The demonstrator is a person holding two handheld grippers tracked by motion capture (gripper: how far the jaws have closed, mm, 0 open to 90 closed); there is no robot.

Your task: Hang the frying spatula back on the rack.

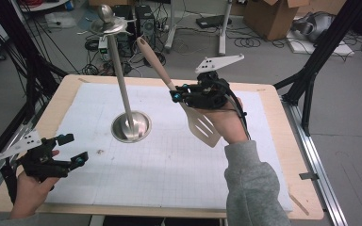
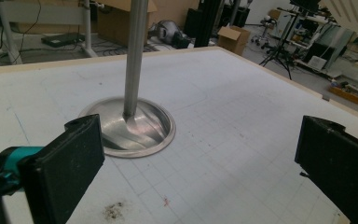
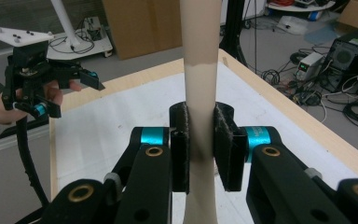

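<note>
Beige plastic forms the handle of the slotted spatula (image 1: 200,123), which hangs in the air above the right half of the counter (image 1: 273,108), clear of the gridded white mat (image 1: 169,160). Its steel blade points down toward the person and its handle tip slants up and away, toward the tall metal stand (image 1: 131,126). The right hand-held gripper (image 1: 175,96) is clenched on the handle near the blade; in the right gripper view the pads (image 3: 181,144) press the handle from both sides. Gripping that low likely keeps the heavier blade end from swinging. The tilt looks chosen to aim the handle tip at the hook plate on top of the stand's pole, probably for hanging the spatula there.

The left hand-held gripper (image 1: 70,149) rests low at the counter's near left corner, jaws spread wide and holding nothing, facing the stand's round base, seemingly ready to steady it.
</note>
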